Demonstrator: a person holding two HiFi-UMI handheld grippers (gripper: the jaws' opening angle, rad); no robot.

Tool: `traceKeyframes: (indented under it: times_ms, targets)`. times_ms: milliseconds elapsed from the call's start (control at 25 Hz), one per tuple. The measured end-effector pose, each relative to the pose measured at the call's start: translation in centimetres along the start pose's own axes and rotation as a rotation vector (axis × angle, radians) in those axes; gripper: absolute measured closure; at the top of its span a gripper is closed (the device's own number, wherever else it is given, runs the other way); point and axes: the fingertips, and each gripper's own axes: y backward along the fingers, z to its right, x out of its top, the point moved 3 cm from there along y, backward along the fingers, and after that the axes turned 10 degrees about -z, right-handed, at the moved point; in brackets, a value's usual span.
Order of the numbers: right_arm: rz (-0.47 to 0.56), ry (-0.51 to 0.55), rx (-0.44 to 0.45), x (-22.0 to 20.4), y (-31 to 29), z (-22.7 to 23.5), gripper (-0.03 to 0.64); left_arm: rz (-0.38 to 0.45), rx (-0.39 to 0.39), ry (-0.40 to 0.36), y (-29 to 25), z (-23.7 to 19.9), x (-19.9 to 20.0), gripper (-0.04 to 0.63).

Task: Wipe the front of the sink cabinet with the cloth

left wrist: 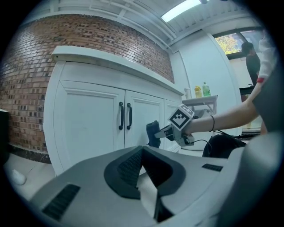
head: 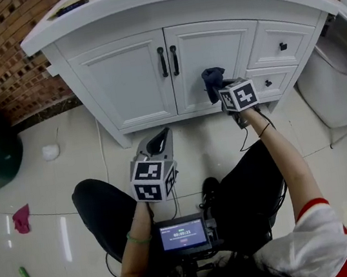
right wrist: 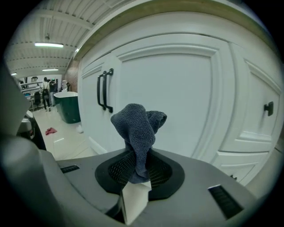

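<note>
While our right tongs [right wrist: 135,170] clench the grey cloth [right wrist: 136,128] near the front of the sink cabinet [head: 130,76], our left tongs [left wrist: 143,155] hang well back. They are pressed together on nothing.

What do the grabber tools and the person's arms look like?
The left gripper and right gripper are grey plastic with black ridged pads; each carries a white cube with black square markers. A thin black cable trails from the right one. The left wrist wears a green band, the right a black one; the right arm's sleeve is white with red trim.
</note>
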Motion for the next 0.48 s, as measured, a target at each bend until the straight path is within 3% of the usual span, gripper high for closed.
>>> traceKeyframes:
  times_ms: [240,480]
  targets:
    - [-0.019,0.056,0.097,1.5,-3.9,-7.3,0.551,0.0,0.013,0.027,0.8,-1.6,-0.9,0.558]
    - [-0.057,0.075,0.118,2.0,-7.2,-10.8,0.551,0.008,0.03,0.053,1.8,-3.3,-1.6,0.558]
